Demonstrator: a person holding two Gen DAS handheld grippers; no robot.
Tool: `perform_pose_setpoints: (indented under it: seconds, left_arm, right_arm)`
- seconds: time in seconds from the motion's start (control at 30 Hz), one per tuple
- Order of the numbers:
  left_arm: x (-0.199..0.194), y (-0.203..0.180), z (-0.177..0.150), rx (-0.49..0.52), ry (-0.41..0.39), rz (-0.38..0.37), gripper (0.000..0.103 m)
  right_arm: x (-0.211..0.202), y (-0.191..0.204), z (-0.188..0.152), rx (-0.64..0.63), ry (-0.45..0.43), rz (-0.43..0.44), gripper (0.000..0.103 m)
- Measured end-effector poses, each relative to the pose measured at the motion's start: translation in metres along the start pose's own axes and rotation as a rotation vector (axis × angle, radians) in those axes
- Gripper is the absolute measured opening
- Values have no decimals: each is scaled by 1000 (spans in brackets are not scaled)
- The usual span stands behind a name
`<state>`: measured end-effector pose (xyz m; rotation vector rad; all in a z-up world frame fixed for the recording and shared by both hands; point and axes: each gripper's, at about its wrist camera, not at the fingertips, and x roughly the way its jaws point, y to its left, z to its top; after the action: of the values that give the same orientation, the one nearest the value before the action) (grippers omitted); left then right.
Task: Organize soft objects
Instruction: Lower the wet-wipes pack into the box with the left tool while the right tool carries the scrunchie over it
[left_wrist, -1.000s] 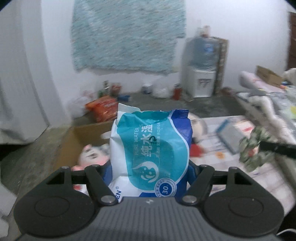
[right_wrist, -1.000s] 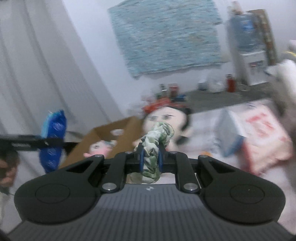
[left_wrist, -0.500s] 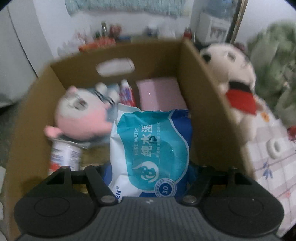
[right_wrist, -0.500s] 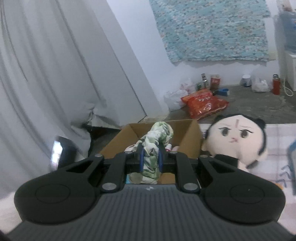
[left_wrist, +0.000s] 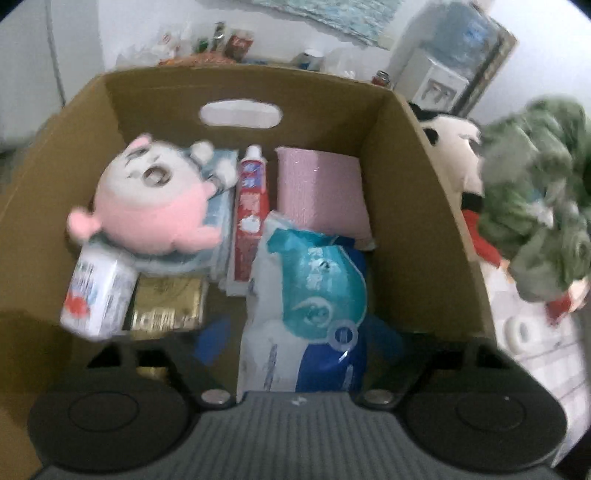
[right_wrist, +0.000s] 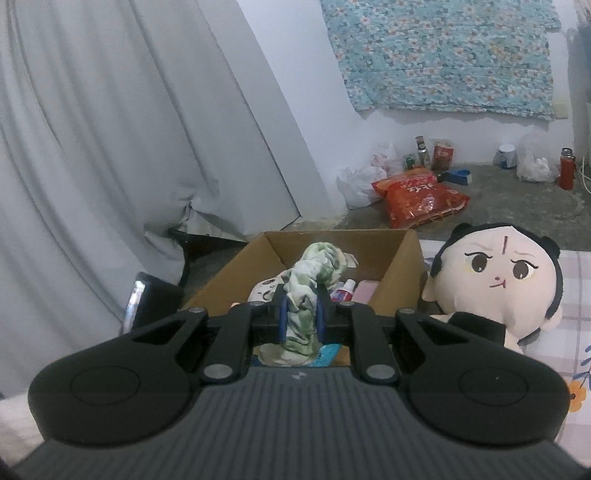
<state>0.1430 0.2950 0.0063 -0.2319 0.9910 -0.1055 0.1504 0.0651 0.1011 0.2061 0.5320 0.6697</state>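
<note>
While wipes pack (left_wrist: 314, 302) sits between left claw (left_wrist: 299, 343) pads, unpinched.

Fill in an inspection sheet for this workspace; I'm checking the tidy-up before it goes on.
Surface: checked sheet, partly seen.
Job's things: wet-wipes pack, pink plush, toothpaste in cardboard box; black-haired doll beside it.
Clutter: red snack bag, bottles on floor.
Grippers: left gripper jaws have just been closing, pack between, pads look clear; right gripper shut on green cloth.
Cables: white cord by the wall.
Surroundings: grey curtain, floral cloth hung on wall.
</note>
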Motion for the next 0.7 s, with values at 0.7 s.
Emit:
perform_pose_setpoints:
  seconds: [0.7]
  left_arm:
    - [-144, 78, -72, -96, -286, 188, 54]
  right_arm:
    - [81, 103, -22, -182, 282, 58, 13]
